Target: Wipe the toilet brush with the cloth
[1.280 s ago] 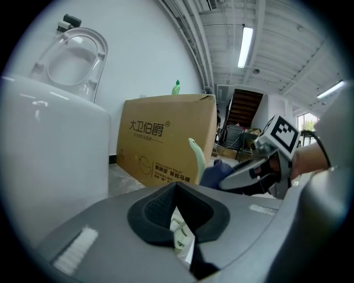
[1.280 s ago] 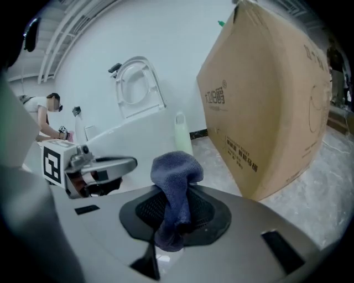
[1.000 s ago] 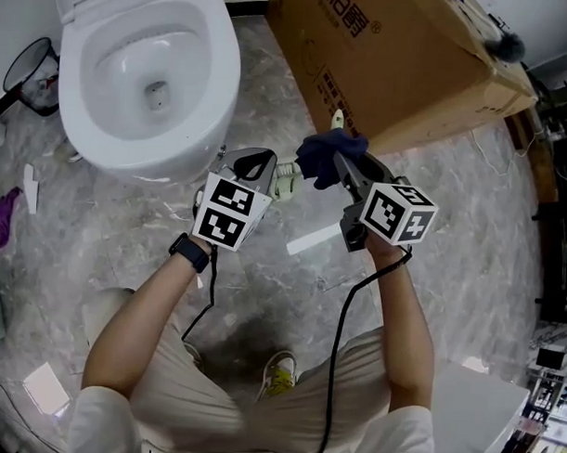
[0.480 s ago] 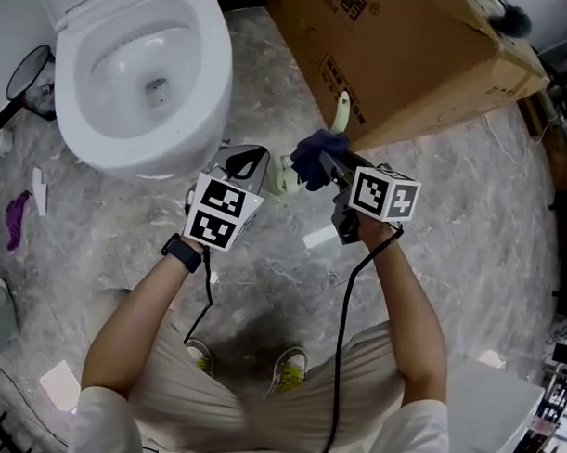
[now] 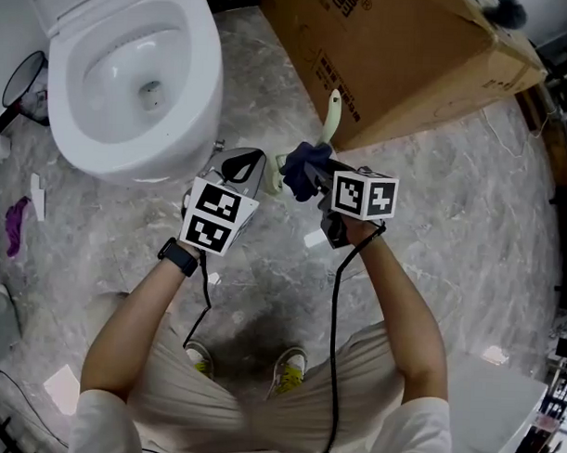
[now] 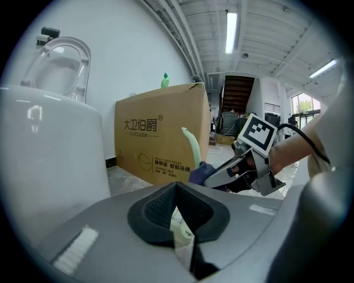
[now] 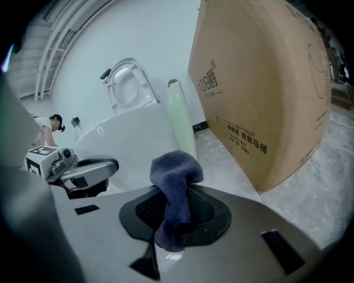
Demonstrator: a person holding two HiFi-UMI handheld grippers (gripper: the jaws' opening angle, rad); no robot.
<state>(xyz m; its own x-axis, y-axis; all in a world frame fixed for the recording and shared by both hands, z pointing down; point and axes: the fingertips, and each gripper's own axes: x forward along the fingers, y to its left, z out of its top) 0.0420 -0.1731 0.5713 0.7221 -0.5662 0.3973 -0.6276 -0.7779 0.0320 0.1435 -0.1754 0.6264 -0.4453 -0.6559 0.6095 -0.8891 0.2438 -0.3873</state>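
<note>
The pale green toilet brush [image 5: 332, 109] stands slanted between my two grippers; its handle [image 6: 193, 149] rises in front of the cardboard box. My left gripper [image 5: 257, 170] is shut on the brush's lower part [image 6: 180, 232]. Just to its right, my right gripper [image 5: 315, 176] is shut on a dark blue cloth [image 5: 303, 168], which is bunched against the handle [image 7: 180, 119]. In the right gripper view the cloth [image 7: 176, 185] sticks up from the jaws, with the left gripper [image 7: 83, 171] at the left. The brush's head is hidden.
A white toilet [image 5: 131, 76] stands at the upper left, and a large cardboard box [image 5: 410, 58] at the upper right. On the grey marble floor lie a purple scrap [image 5: 14, 225] and a white strip [image 5: 315, 239]. The person's shoes [image 5: 288, 365] are below.
The right gripper and cloth have slid down the handle toward the left gripper, so more of the green handle shows above the cloth. The left gripper keeps its hold.
</note>
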